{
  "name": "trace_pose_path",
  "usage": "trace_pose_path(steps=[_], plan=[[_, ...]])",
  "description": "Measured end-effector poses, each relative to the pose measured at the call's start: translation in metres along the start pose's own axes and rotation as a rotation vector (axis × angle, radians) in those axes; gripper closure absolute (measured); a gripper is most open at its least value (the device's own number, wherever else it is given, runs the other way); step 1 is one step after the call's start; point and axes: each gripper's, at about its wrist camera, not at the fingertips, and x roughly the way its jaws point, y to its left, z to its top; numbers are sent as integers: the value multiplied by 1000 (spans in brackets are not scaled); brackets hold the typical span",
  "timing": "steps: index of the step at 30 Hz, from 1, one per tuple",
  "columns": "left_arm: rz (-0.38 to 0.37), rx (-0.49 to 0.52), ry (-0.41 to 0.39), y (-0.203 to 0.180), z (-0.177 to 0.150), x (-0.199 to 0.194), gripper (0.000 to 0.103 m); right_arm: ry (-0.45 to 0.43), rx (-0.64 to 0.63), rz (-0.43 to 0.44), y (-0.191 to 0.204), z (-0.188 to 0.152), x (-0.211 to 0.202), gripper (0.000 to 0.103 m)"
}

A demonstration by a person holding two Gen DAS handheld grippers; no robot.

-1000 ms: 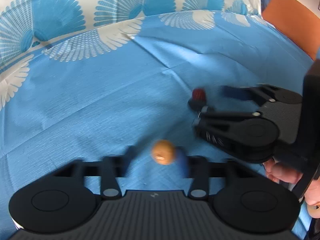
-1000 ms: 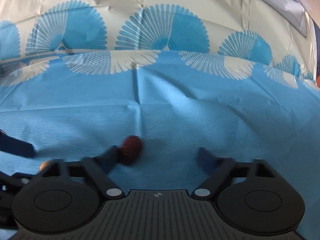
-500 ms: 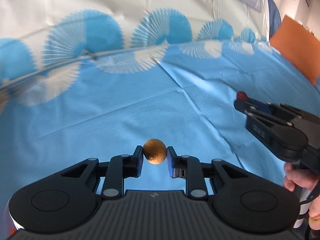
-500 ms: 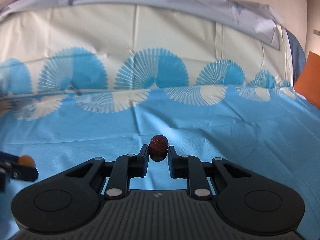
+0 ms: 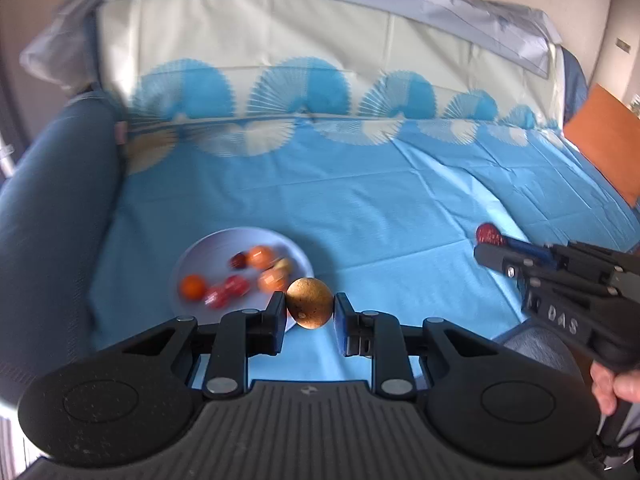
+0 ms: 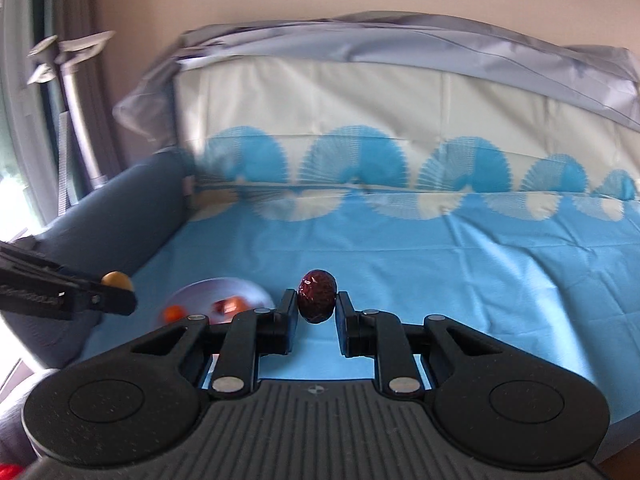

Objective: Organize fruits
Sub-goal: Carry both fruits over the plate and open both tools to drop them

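- The left gripper (image 5: 310, 310) is clenched on a tan, speckled round fruit (image 5: 309, 302), possibly a longan, pinched between both fingers and lifted clear of the cloth.
- The right gripper (image 6: 317, 307) grips a dark red wrinkled fruit (image 6: 317, 296) that looks like a jujube date, also carried in the air. From the left wrist view it shows as a red tip (image 5: 489, 234) at the end of the other tool.
- The pale plate (image 5: 208, 246) lies on the blue cloth just beyond and left of the left gripper's fingers. It already holds several small fruits: an orange one (image 5: 193, 286) and some reddish ones, blurred, so I won't name them.
- To my eye this is the carrying step: both pieces picked up and headed for the plate, neither delivered yet.
- The next move should bring the tan fruit over a bare part of the plate, lower it close, then part the fingers gently so it doesn't roll off or knock the others. The date is farther from the plate and would follow.
- Around it all, a blue tablecloth (image 5: 380, 208) with white fan patterns covers the seat, with a dark blue armrest (image 5: 52, 208) at the left and an orange panel (image 5: 604, 140) at the far right.
- The only writing I can read is "DAS" (image 5: 563, 319), moulded on the right gripper's body.
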Motion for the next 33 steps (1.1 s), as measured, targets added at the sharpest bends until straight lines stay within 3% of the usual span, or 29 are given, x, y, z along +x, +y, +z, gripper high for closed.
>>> trace_pose_path(steps=[6,13,21,33], plan=[[28,-60,-45,22,-43,-58,76,26,-60,119,63,-15,-38,82],[43,-114,-88,27,-76,-94,76,53,-165,219,113,-33,-63,82],[63,-142,-137,33,-77,-113,76,24,-249,227,132,-33,-76,82],[45,-158,-98,41,-74,-94,76,61,-254,206,137,-37,-66,82]])
